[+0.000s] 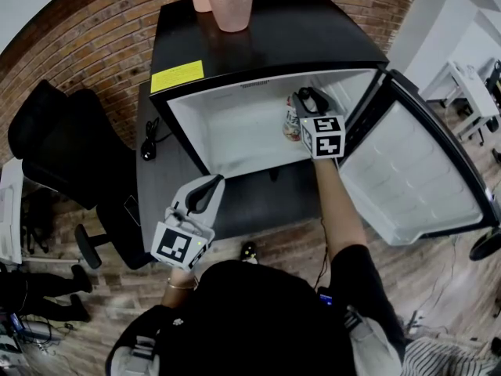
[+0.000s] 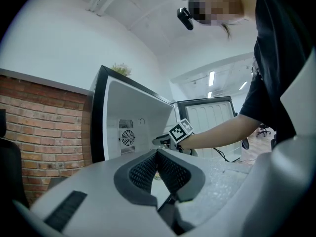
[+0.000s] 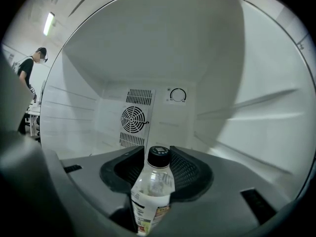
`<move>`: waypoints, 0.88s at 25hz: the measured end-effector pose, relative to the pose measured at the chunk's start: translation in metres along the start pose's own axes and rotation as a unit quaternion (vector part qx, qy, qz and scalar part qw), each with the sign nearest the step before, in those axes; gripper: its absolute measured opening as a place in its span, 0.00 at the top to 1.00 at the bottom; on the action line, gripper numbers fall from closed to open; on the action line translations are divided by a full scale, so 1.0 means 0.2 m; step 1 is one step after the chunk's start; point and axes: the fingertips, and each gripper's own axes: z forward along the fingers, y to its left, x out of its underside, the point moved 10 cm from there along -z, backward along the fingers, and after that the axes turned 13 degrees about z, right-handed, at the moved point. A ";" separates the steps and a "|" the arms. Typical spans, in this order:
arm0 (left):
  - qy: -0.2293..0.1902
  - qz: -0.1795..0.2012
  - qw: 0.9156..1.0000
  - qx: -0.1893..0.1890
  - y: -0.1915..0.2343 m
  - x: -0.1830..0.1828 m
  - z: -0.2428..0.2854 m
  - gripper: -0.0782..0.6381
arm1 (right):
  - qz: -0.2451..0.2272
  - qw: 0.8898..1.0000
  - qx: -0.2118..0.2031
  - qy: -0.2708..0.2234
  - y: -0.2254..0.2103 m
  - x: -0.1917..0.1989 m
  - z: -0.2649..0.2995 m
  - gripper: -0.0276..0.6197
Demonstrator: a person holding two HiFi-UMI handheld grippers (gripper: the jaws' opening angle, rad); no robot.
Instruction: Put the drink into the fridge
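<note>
The black fridge (image 1: 313, 30) stands with its door (image 1: 411, 171) swung open to the person's right, and its white inside is bare of shelves. The right arm reaches into that cavity, so the right gripper (image 1: 307, 99) is the one at the work. The left gripper (image 1: 205, 190) hangs well back outside the fridge front, its jaws closed together on nothing. The drink, a clear bottle (image 3: 150, 191) with a black cap, stands upright inside the fridge, toward the door side. Its long axis is vertical and it sits squarely between the right gripper's jaws. Those jaws stand wide to either side of it, and the pads look to be just clear of its sides rather than pressing. The bottle's foot is hidden, so whether it rests on the fridge floor cannot be told. Beyond the cap lies the rear wall with its round fan grille (image 3: 134, 118). Because the bottle stands straight ahead of the gripper, along the line it points, the way out is most likely straight back toward the opening, without brushing the cap.
</note>
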 end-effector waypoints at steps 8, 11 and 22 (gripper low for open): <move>0.000 -0.003 1.000 -0.006 -0.04 -0.01 -0.03 0.90 | 0.007 1.000 -0.001 -0.005 0.01 -0.01 -0.03 0.67; -0.005 0.001 1.000 -0.009 -0.05 -0.02 -0.04 0.90 | 0.007 1.000 0.002 -0.012 0.01 -0.02 -0.05 0.67; -0.023 0.006 1.000 -0.006 -0.13 -0.07 -0.06 0.90 | -0.006 0.999 0.001 -0.045 0.03 -0.11 -0.19 0.66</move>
